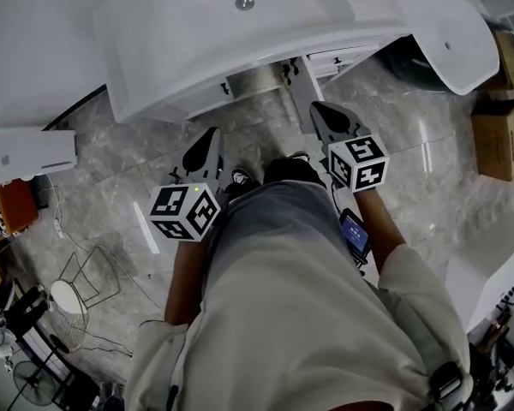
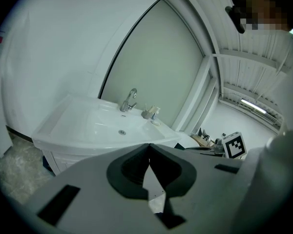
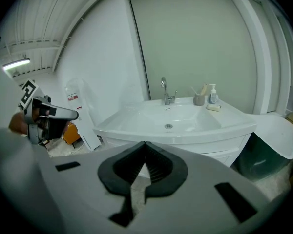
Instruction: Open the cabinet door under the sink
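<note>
The white sink stands in front of me, and the white cabinet front shows just below its rim. In the right gripper view the cabinet sits under the basin, with its door closed. My left gripper and right gripper hover over the floor a short way before the cabinet, touching nothing. Both are shut with their tips together and nothing between them, as seen for the left gripper and the right gripper in their own views. A faucet rises at the back of the basin.
A loose white basin piece leans to the right of the sink. Cardboard boxes stand at the far right. At the left are a white box, an orange object and a wire basket. A cup and soap bottle stand on the sink.
</note>
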`<state>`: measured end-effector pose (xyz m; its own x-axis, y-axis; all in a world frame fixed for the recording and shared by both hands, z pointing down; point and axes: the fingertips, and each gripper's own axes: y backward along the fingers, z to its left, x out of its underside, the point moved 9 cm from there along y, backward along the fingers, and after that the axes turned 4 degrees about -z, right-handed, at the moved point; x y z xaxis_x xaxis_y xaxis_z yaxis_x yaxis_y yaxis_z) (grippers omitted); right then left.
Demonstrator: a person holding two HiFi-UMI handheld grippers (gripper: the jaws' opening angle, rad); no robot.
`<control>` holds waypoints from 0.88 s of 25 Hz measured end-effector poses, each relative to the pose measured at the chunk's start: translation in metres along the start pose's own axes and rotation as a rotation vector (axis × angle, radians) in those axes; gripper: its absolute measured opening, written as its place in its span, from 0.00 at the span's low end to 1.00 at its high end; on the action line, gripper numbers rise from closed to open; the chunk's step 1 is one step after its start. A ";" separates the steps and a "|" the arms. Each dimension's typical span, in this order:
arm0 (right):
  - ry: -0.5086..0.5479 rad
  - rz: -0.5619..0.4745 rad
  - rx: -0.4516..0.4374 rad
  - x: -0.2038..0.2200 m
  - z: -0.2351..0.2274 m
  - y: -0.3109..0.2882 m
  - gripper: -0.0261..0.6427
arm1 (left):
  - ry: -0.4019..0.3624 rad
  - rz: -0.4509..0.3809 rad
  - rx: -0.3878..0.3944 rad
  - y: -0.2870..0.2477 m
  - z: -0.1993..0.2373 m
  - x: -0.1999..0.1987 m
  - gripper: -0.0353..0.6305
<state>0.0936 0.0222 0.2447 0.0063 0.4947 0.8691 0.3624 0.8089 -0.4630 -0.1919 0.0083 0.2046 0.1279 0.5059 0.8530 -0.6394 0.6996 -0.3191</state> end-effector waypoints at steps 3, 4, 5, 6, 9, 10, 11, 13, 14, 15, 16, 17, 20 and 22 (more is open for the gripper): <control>0.014 -0.013 -0.015 -0.010 0.009 -0.002 0.06 | -0.002 -0.020 -0.008 0.005 0.006 -0.005 0.05; 0.019 -0.018 -0.019 -0.013 0.013 -0.002 0.06 | -0.002 -0.027 -0.011 0.007 0.007 -0.007 0.05; 0.025 -0.025 -0.023 -0.016 0.017 -0.001 0.06 | -0.001 -0.033 -0.014 0.010 0.008 -0.008 0.05; 0.030 -0.031 -0.027 -0.019 0.020 0.000 0.06 | -0.001 -0.039 -0.017 0.012 0.009 -0.010 0.05; 0.037 -0.051 -0.040 -0.028 0.029 0.002 0.06 | -0.006 -0.060 -0.027 0.018 0.012 -0.013 0.05; 0.039 -0.056 -0.043 -0.031 0.032 0.003 0.06 | -0.009 -0.068 -0.030 0.019 0.013 -0.015 0.05; 0.044 -0.061 -0.047 -0.033 0.035 0.003 0.06 | -0.011 -0.077 -0.033 0.021 0.015 -0.017 0.05; 0.059 -0.072 -0.053 -0.041 0.041 0.003 0.06 | -0.016 -0.094 -0.038 0.025 0.018 -0.023 0.05; 0.068 -0.078 -0.056 -0.045 0.044 0.003 0.06 | -0.019 -0.100 -0.041 0.027 0.020 -0.026 0.05; 0.077 -0.085 -0.060 -0.049 0.047 0.004 0.06 | -0.023 -0.105 -0.044 0.029 0.021 -0.027 0.05; 0.085 -0.093 -0.064 -0.053 0.050 0.005 0.06 | -0.027 -0.109 -0.047 0.032 0.022 -0.029 0.05; 0.092 -0.102 -0.066 -0.056 0.053 0.007 0.06 | -0.031 -0.112 -0.049 0.035 0.022 -0.029 0.05; 0.117 -0.135 -0.075 -0.068 0.059 0.011 0.06 | -0.036 -0.127 -0.052 0.041 0.024 -0.032 0.05; 0.138 -0.156 -0.084 -0.075 0.064 0.014 0.06 | -0.040 -0.138 -0.055 0.045 0.025 -0.033 0.05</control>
<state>0.0385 0.0164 0.1616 0.0691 0.3125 0.9474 0.4451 0.8403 -0.3096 -0.2438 0.0103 0.1720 0.1807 0.3837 0.9056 -0.5754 0.7880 -0.2191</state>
